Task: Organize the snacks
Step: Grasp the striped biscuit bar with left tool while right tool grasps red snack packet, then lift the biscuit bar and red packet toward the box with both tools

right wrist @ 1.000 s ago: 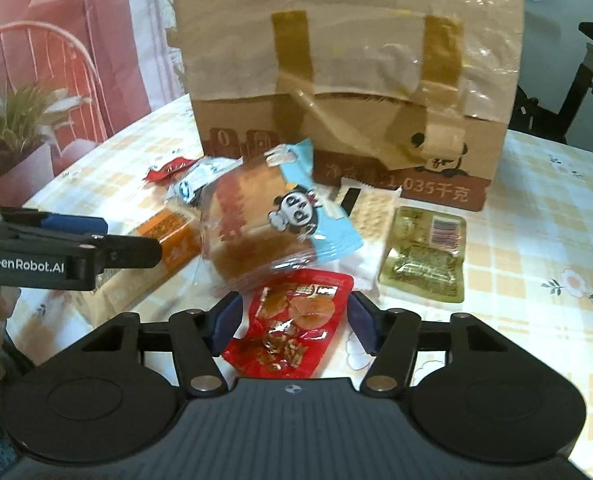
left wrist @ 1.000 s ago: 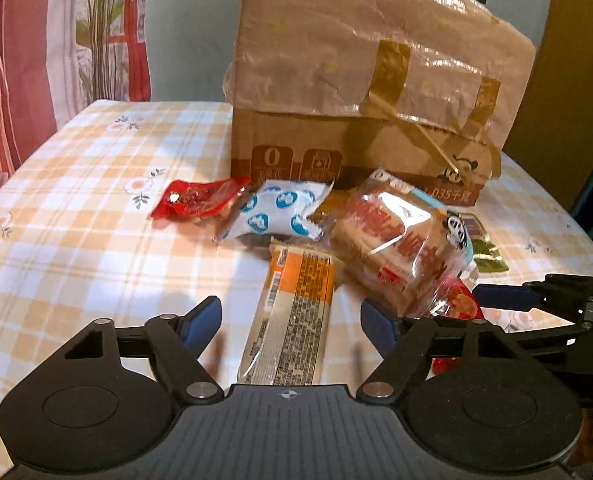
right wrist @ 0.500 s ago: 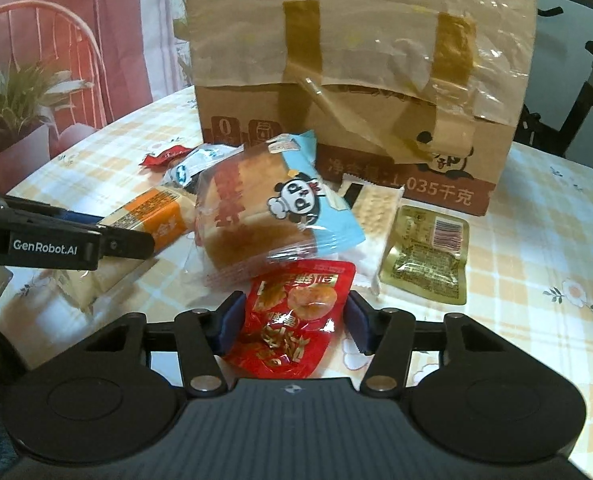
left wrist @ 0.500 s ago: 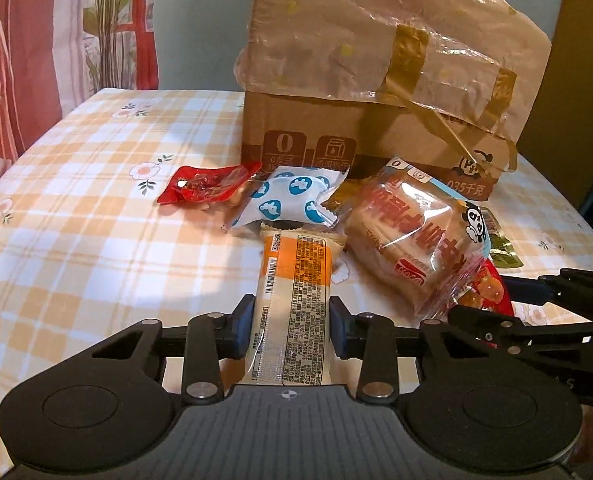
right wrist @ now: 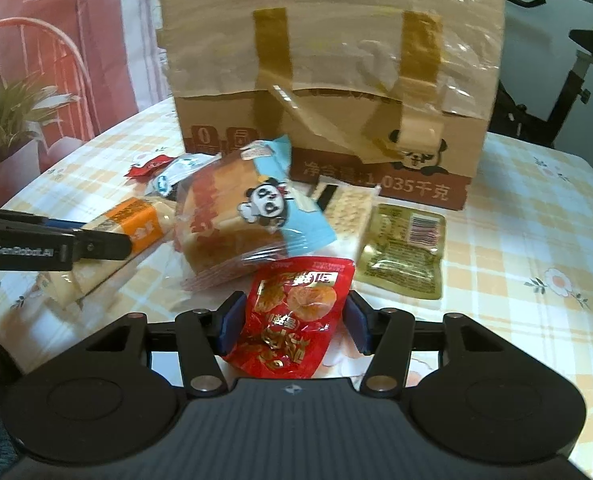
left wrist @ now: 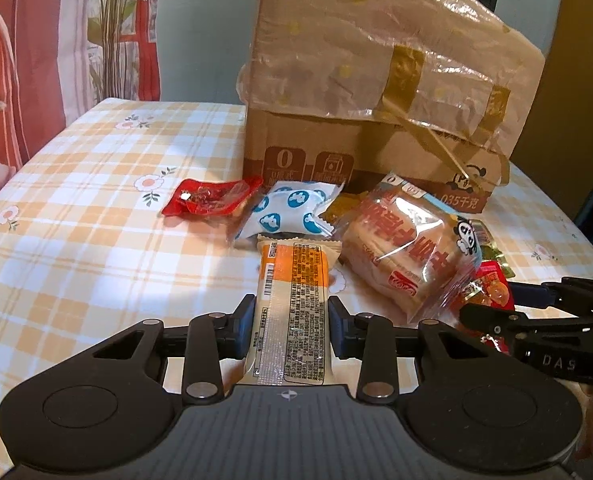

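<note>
My left gripper [left wrist: 291,326] is shut on a long orange and cream snack bar [left wrist: 292,308] and holds it above the table. My right gripper [right wrist: 292,322] is shut on a red snack pouch [right wrist: 296,312], also lifted. A big bread pack with a panda [left wrist: 408,256] lies in the middle; it also shows in the right wrist view [right wrist: 240,224]. A blue-dotted white pack [left wrist: 288,212] and a small red pack [left wrist: 208,200] lie to its left. A cracker pack [right wrist: 348,212] and a gold pouch [right wrist: 402,252] lie to its right.
A tall cardboard box [left wrist: 376,100] wrapped in plastic and tape stands behind the snacks; it also shows in the right wrist view [right wrist: 328,80]. The checked tablecloth [left wrist: 76,220] covers the table. A potted plant [right wrist: 4,120] and a red chair stand off the left edge.
My left gripper closed on the orange snack bar and lifted it. My right gripper closed on the red pouch and raised it slightly.
</note>
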### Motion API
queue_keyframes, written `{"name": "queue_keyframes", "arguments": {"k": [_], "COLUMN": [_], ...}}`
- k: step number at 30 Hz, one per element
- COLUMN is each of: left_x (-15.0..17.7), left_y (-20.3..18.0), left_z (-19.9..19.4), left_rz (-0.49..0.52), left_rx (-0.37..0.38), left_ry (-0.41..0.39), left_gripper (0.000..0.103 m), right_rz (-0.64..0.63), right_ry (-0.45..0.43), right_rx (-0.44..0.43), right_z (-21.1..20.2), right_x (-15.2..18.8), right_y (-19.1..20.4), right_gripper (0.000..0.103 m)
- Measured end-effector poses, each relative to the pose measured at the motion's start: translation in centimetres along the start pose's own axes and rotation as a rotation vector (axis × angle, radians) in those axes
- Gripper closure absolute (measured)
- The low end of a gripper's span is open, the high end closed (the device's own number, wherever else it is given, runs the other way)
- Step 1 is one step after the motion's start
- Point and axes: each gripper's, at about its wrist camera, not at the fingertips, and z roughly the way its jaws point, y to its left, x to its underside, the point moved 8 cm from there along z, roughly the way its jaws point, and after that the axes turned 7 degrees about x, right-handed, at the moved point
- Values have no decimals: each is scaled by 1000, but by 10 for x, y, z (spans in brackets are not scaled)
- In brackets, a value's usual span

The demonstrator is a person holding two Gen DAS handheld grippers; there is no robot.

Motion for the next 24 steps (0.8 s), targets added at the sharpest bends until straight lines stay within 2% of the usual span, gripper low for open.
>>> {"name": "queue_keyframes", "arguments": {"k": [7,14,19,24], "left_x": [-4,-6,-4,-5], "left_y": [-1,1,-5,-10], "left_z": [-8,-11,-13,-15], "left_rz": [-1,-6,-6,14], "left_rx": [5,2,55,69], "left_ry": [-37,-49,-37,-51], "left_gripper": [64,64,64,64], "right_rz": [60,52,73,109], "right_ry": [-17,-36,-51,-60], "right_rx": [38,66,95,130], "right_z": [-4,-6,-8,-10], "right_x": [-3,-5,-6,-7], "right_y": [-17,-20,-28,-39], "right_gripper": [47,47,47,47]}}
